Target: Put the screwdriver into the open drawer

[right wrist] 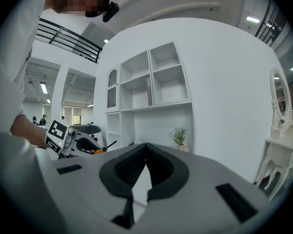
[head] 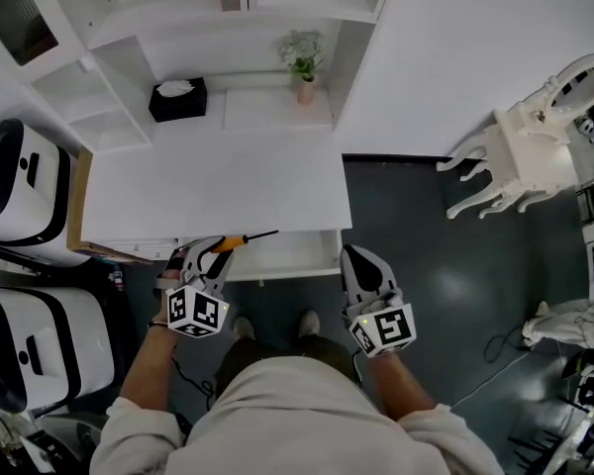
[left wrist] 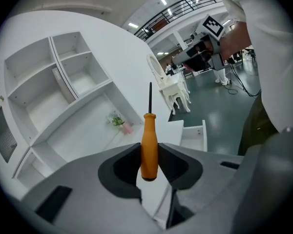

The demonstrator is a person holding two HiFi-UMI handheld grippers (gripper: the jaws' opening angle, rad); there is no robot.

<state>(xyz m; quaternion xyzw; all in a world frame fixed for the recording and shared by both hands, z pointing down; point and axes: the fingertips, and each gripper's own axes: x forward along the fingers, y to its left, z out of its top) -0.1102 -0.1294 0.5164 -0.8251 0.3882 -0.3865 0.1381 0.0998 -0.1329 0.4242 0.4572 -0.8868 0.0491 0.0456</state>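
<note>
**Item: screwdriver (head: 240, 240).** Orange handle, thin dark shaft. It is carried in the air just off the front edge of the desk (head: 218, 181). The handle sits at the left end of the open drawer and the shaft points along that front edge toward the right.

**Item: left gripper (head: 216, 250).** Your left gripper is clamped on the screwdriver's handle, with a pad pressing on each side. The butt of the handle shows just behind the pads, and the shaft runs straight out ahead of them.

**Item: right gripper (right wrist: 145, 149).** Its jaws are pressed together with nothing between them. It is held off the drawer's right end, apart from it.

**Item: drawer (head: 295, 255).** White, pulled out from under the desk's front edge near the right front corner. The part of the inside that shows looks bare.

**Other items:** a black tissue box (head: 177, 99) and a small potted plant (head: 303, 62) stand on the back shelf, well apart from the work.

**Step in hand:** transport. The tool is gripped and at the drawer but not yet inside it.

**Next move calls for:** Bring the left gripper further right over the drawer's opening and lower it. The shaft should lie along the drawer's length so the tip clears the front panel and side walls. Then spread the jaws low over the drawer floor. Released from height, the round handle would likely roll or bounce.
</note>
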